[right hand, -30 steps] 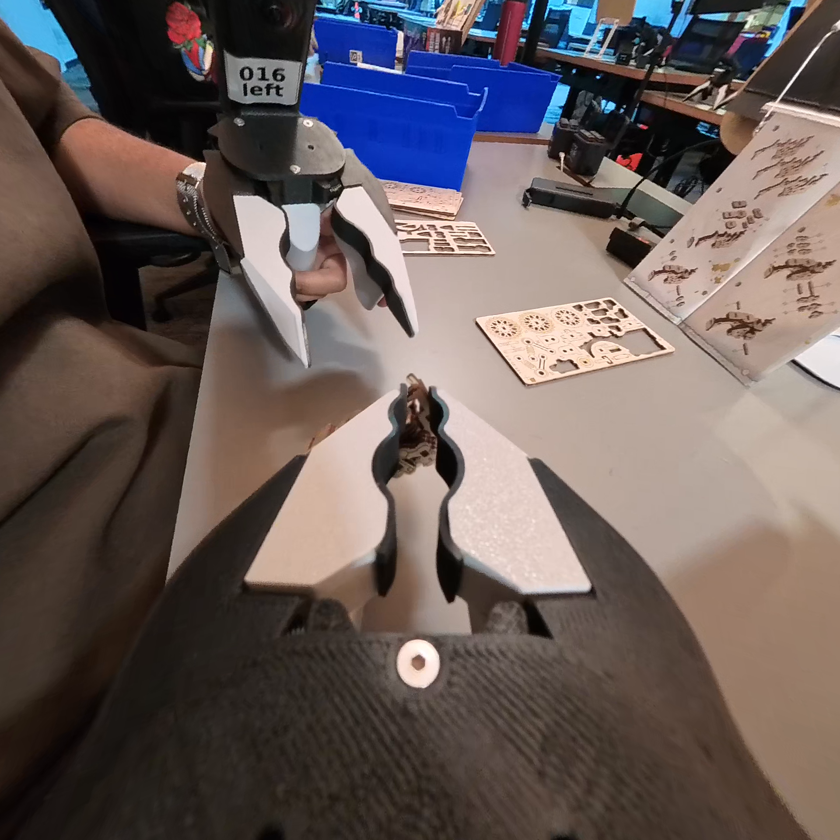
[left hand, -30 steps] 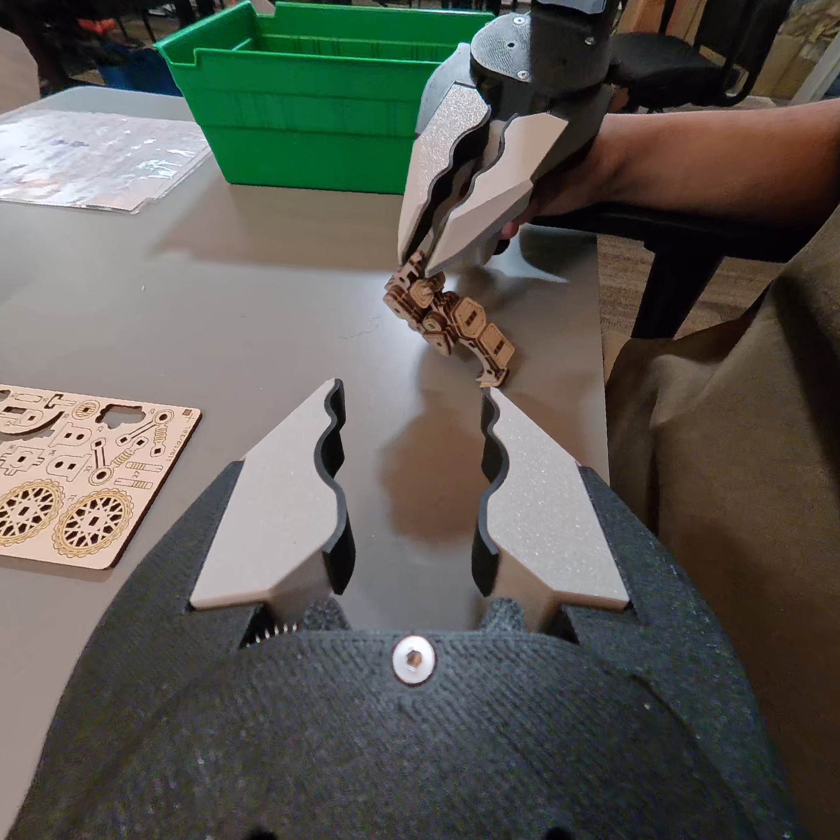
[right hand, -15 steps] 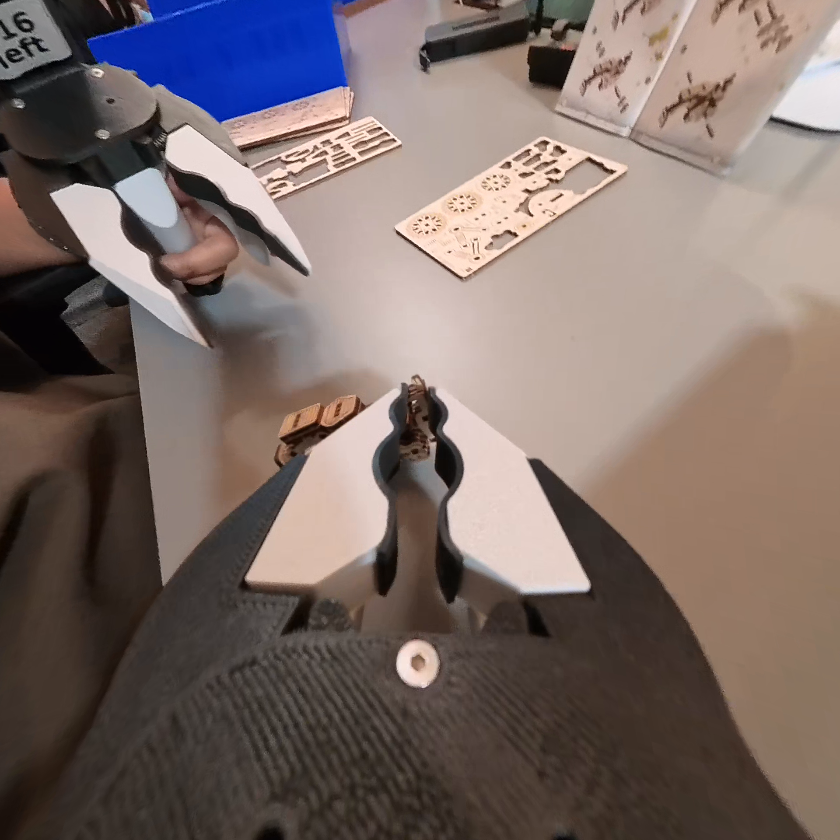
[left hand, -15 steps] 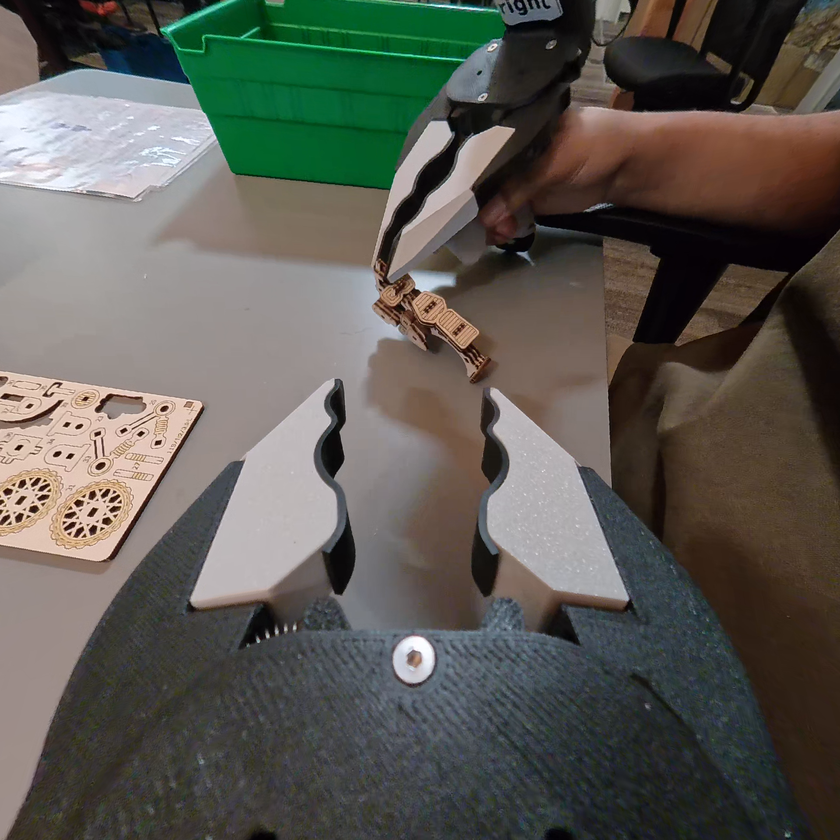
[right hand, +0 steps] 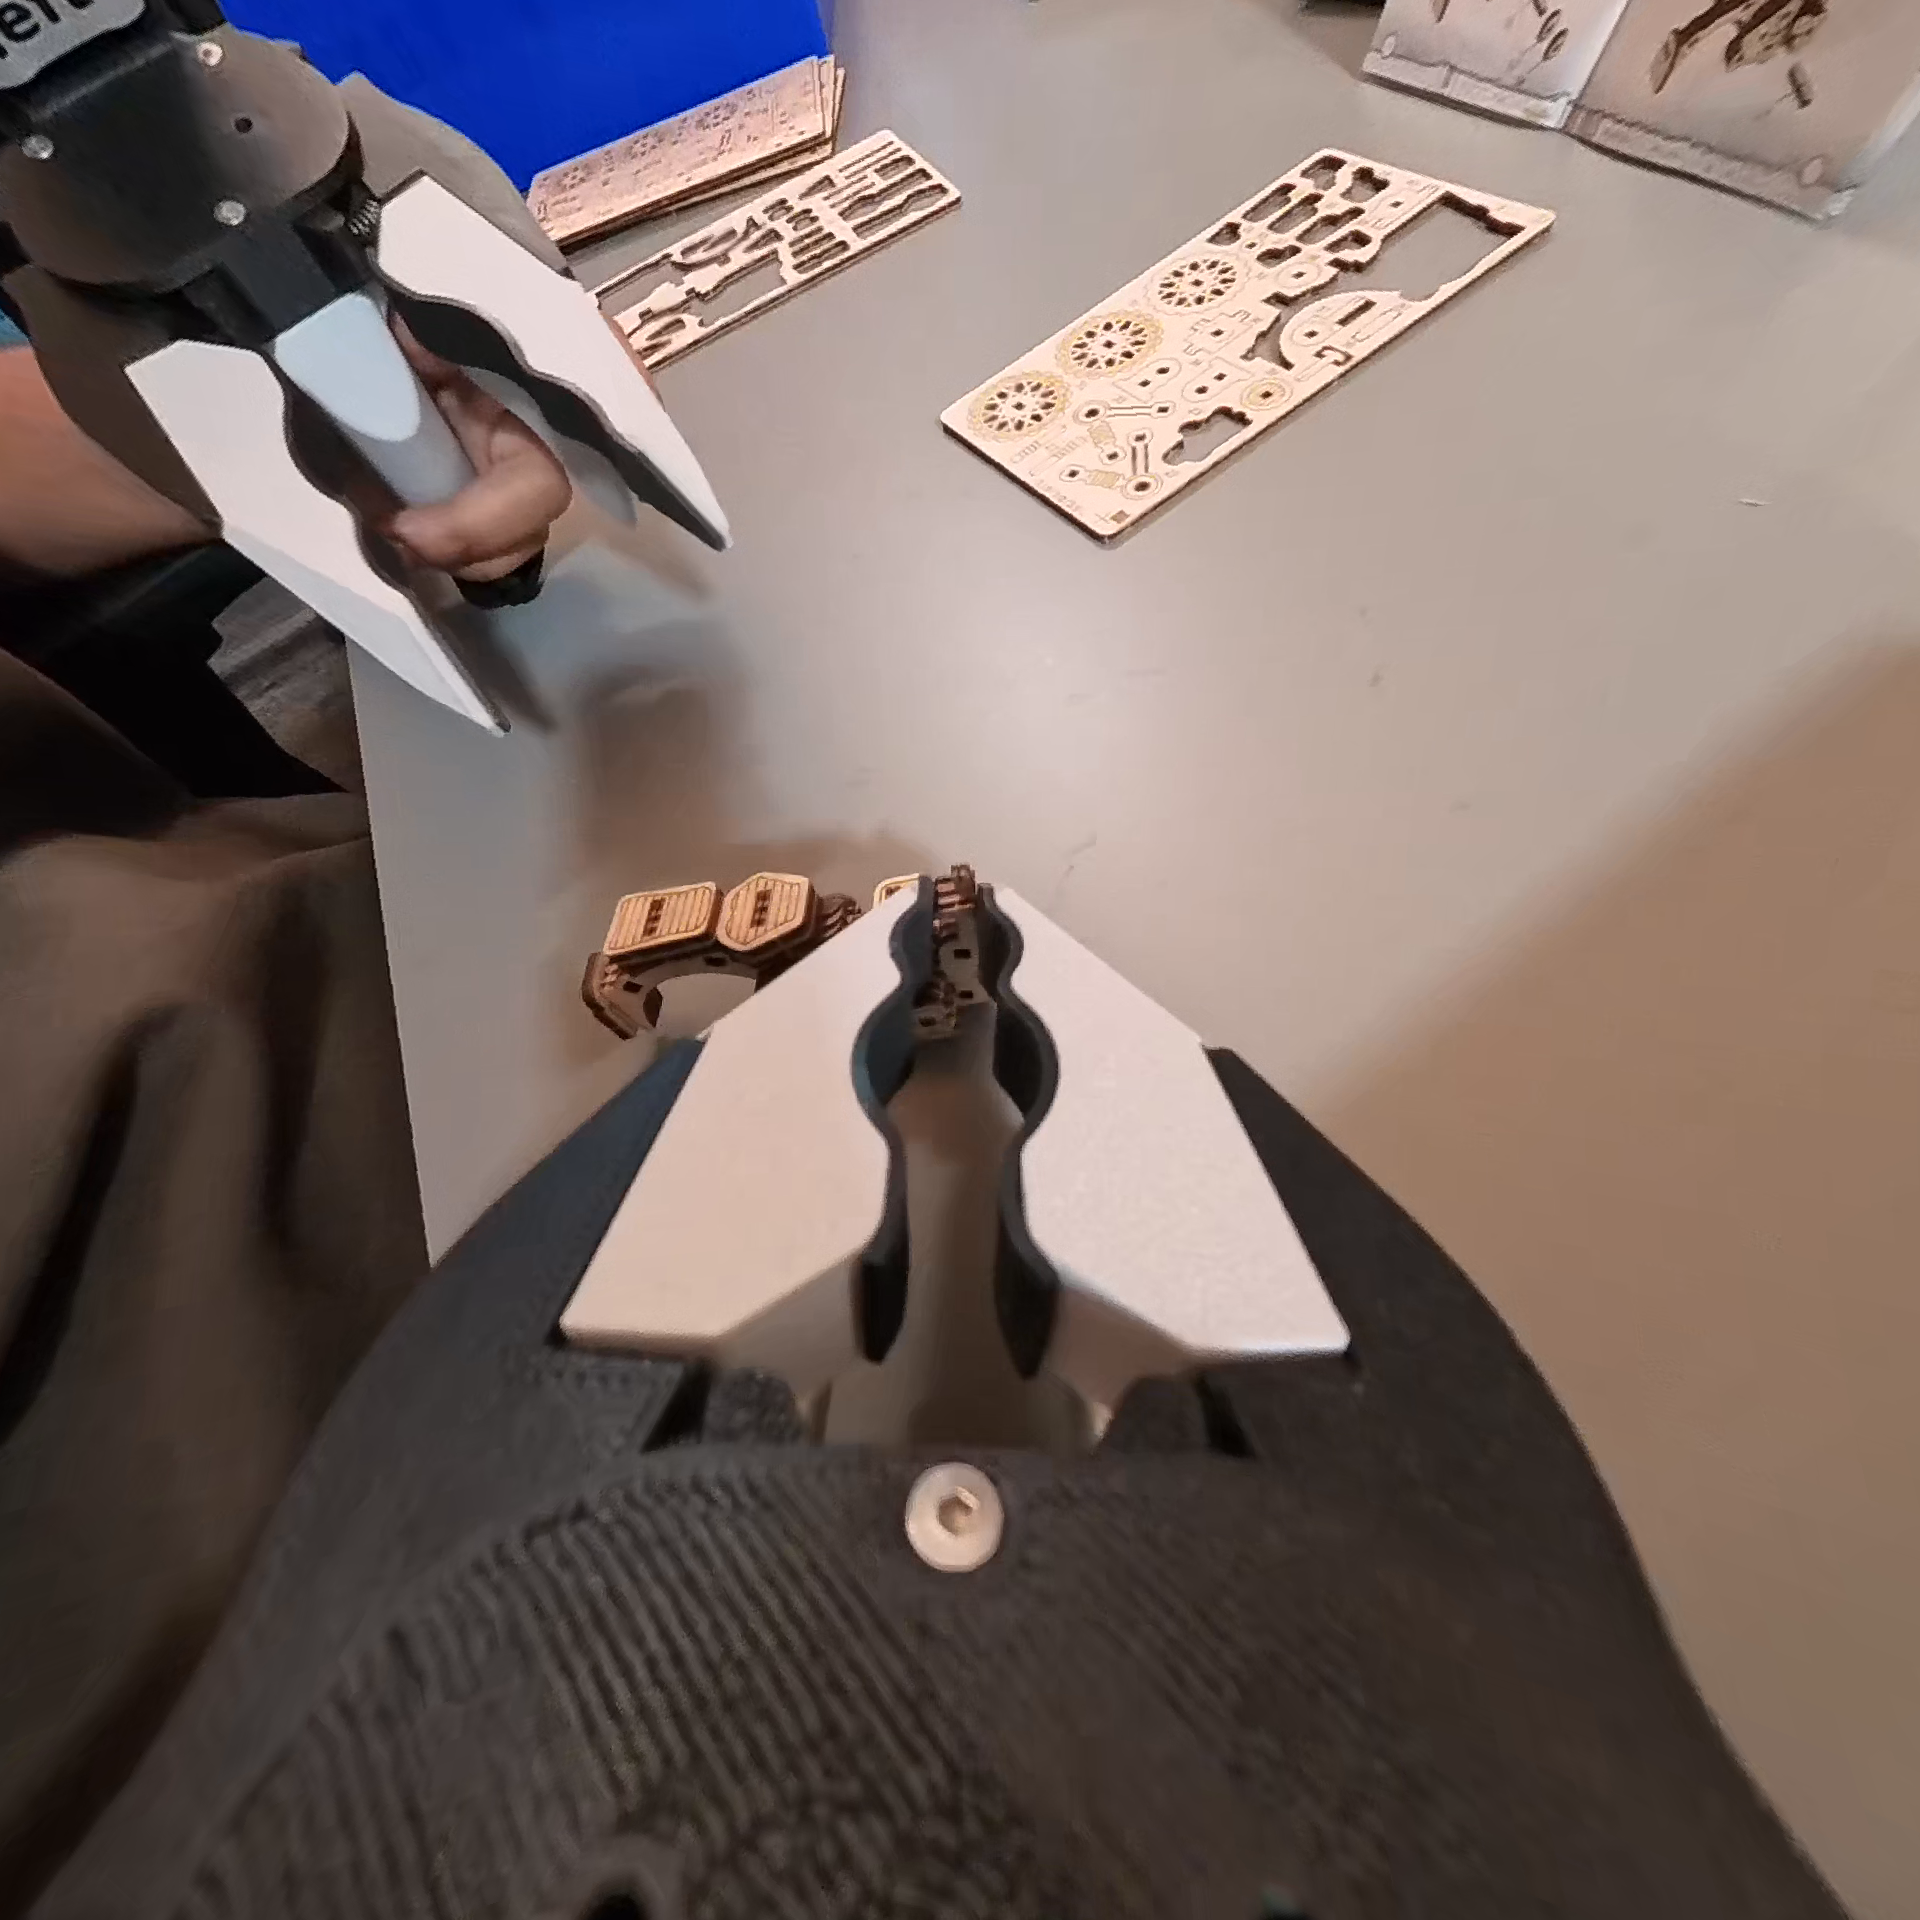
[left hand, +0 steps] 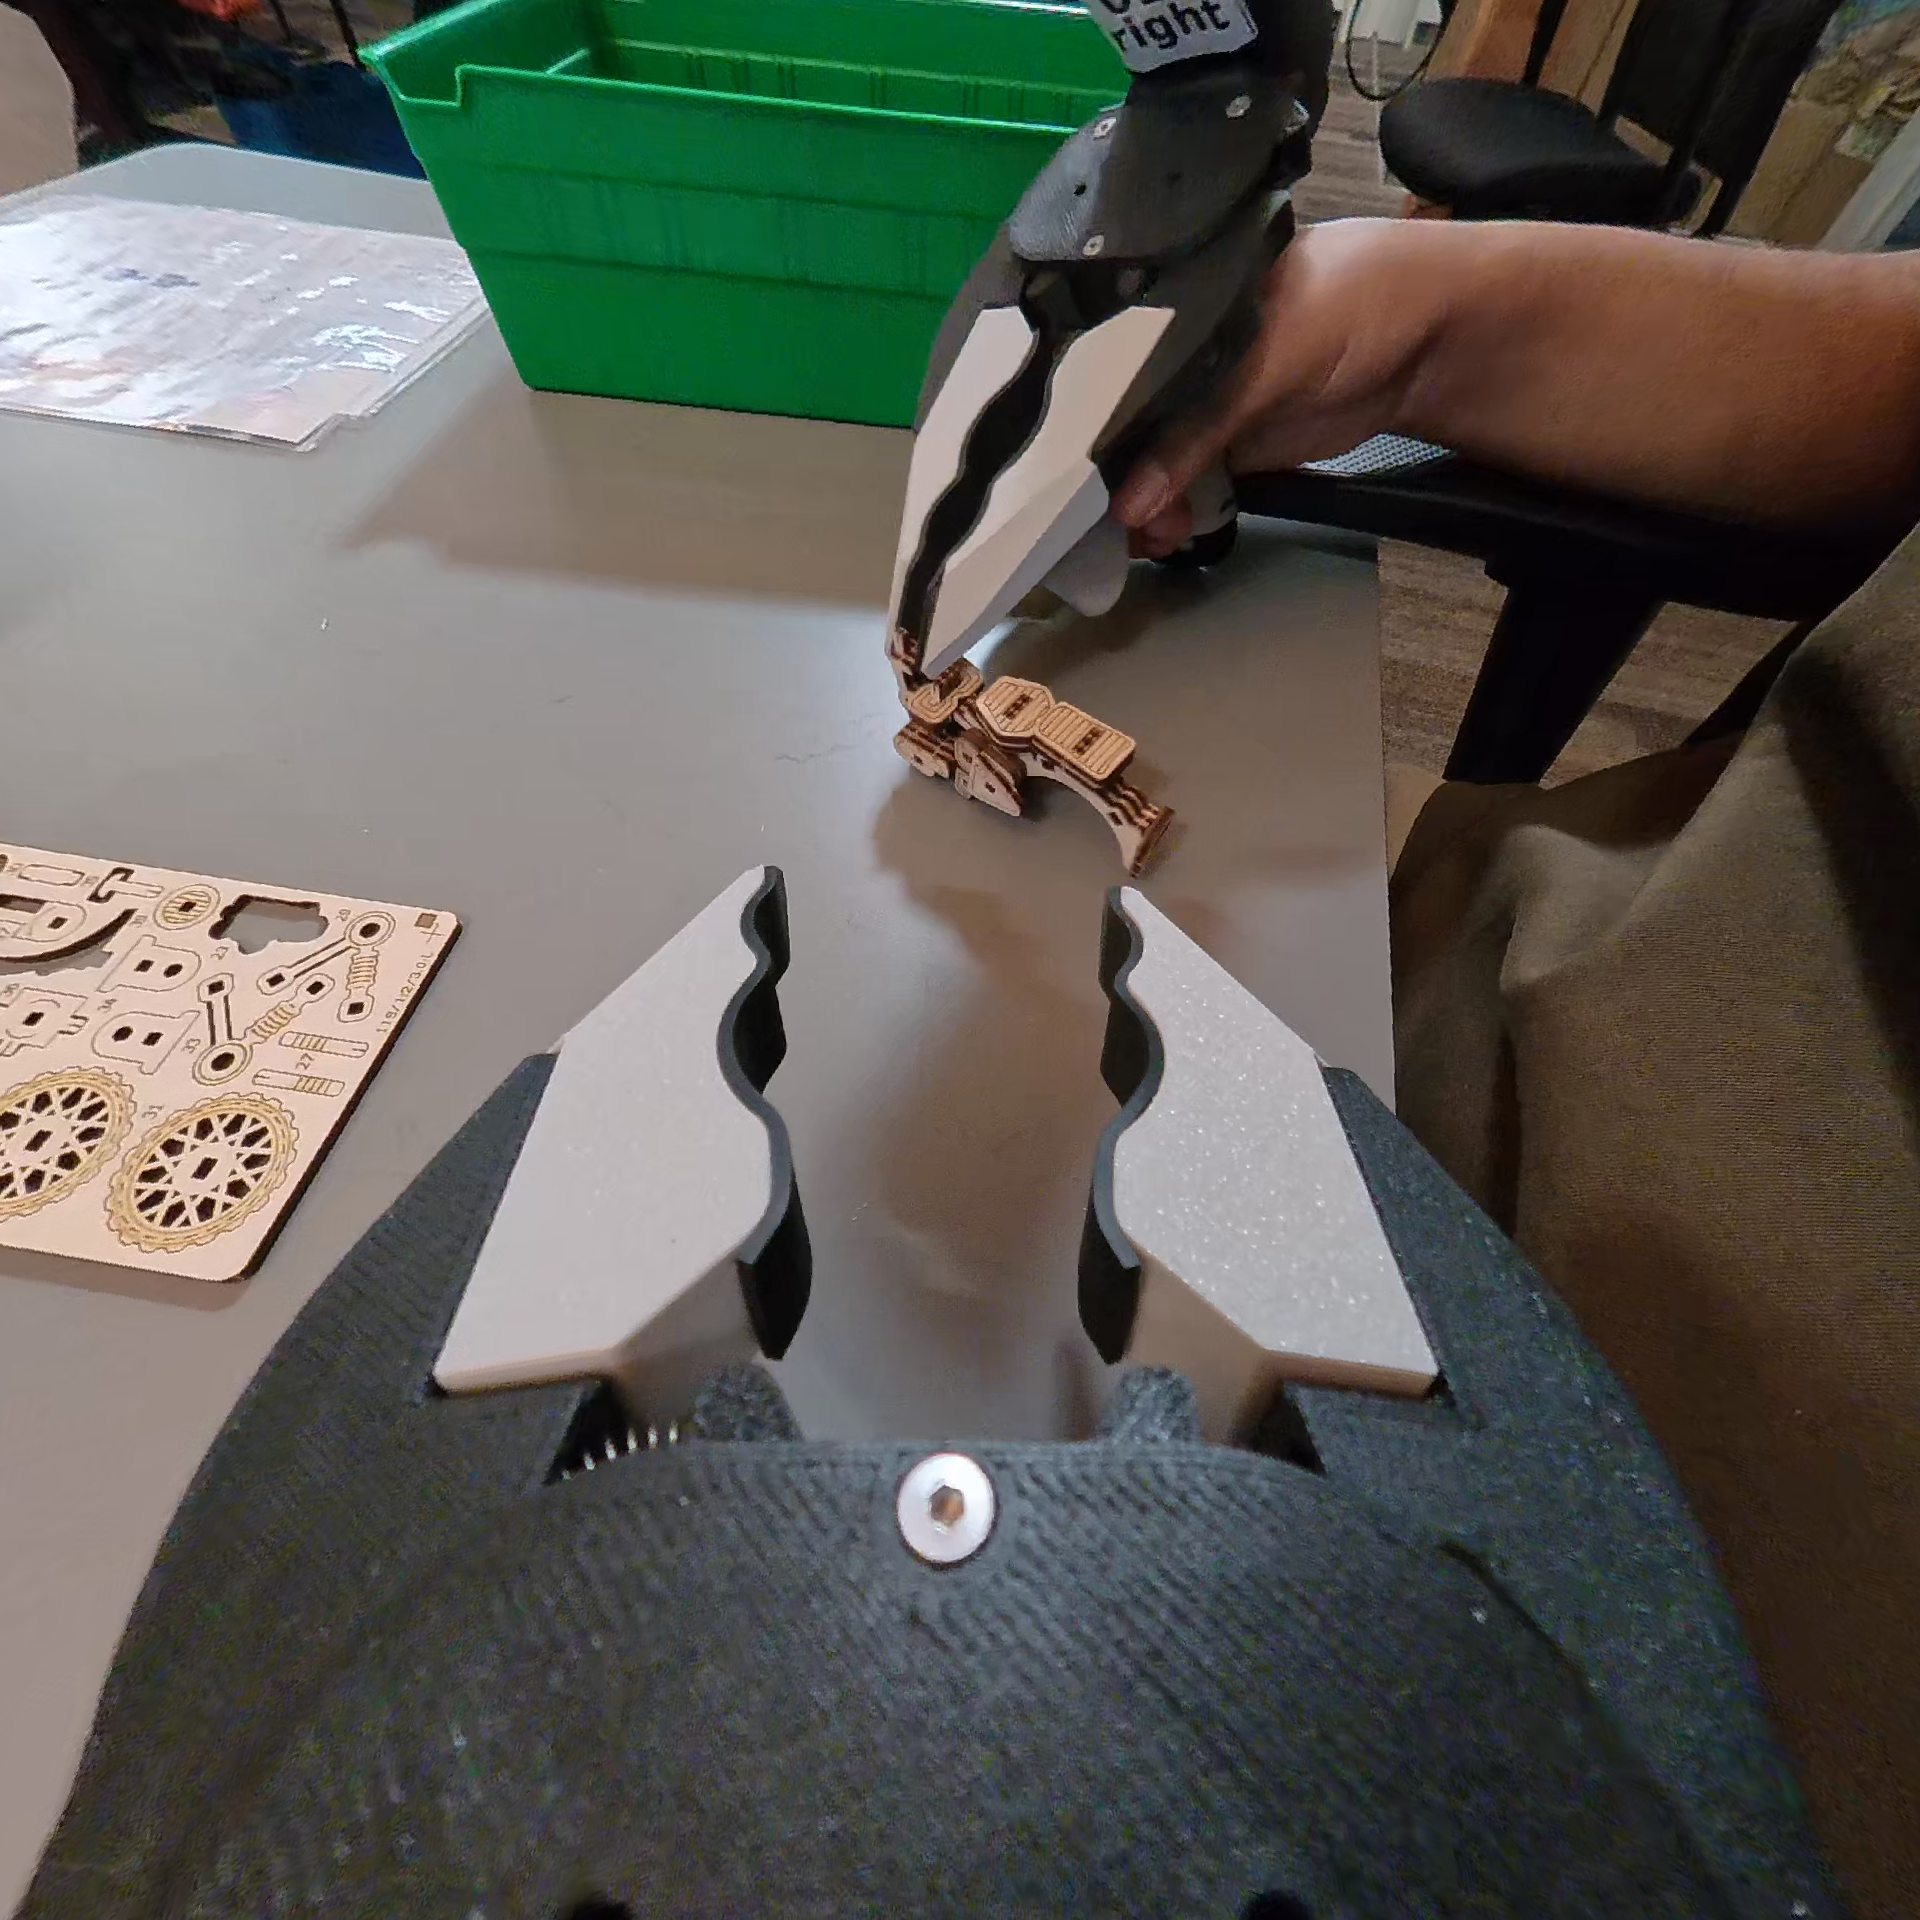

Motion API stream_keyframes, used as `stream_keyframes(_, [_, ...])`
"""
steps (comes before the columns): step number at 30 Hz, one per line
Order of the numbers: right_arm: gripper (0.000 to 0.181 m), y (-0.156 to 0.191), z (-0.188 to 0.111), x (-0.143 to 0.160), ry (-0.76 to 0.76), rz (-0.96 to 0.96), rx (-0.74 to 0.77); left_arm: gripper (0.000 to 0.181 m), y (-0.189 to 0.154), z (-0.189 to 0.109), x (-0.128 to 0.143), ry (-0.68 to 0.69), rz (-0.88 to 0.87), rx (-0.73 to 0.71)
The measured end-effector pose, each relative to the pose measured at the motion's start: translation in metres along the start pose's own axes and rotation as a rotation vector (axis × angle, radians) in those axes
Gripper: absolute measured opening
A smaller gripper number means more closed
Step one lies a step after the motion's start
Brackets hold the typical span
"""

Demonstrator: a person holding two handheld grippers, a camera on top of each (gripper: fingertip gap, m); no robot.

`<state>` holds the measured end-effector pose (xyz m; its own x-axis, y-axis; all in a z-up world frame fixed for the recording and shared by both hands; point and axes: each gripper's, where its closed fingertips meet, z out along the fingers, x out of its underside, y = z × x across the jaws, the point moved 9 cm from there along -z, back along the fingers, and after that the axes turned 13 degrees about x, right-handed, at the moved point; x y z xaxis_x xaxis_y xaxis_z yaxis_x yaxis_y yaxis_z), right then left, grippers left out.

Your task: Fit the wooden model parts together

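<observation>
A small wooden model assembly (left hand: pixel 1023 753) stands on the grey table (left hand: pixel 571 665) near its right edge. My right gripper (left hand: pixel 920 649) is shut on the assembly's upper front end and points down at it; in the right wrist view the assembly (right hand: pixel 717 920) sticks out to the left of that gripper (right hand: pixel 954 899). My left gripper (left hand: pixel 940 899) is open and empty, a short way in front of the assembly; it also shows in the right wrist view (right hand: pixel 613 623), raised at upper left. A wooden parts sheet (left hand: pixel 166 1060) with wheels lies at left.
A green bin (left hand: pixel 727 197) stands at the table's far side, with a clear plastic sheet (left hand: pixel 208 312) to its left. In the right wrist view a second cut sheet (right hand: pixel 790 244), a stack of sheets (right hand: pixel 686 171), a blue bin (right hand: pixel 520 73) and printed cards (right hand: pixel 1621 94) lie beyond. One gripper's finger ends stand about 10 cm off the other's.
My right gripper has tilted down and lowered the wooden assembly onto the table. My left gripper has stayed open.
</observation>
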<state>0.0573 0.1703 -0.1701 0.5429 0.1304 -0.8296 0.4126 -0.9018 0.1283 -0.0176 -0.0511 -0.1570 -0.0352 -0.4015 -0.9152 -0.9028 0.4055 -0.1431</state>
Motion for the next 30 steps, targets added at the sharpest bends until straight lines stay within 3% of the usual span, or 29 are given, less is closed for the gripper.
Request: stream_keyframes(30, [0.02, -0.0025, -0.0004, -0.001, -0.016, 0.005, -0.015, 0.059, -0.0001, 0.0001, -0.0001, 0.002, 0.003, 0.0])
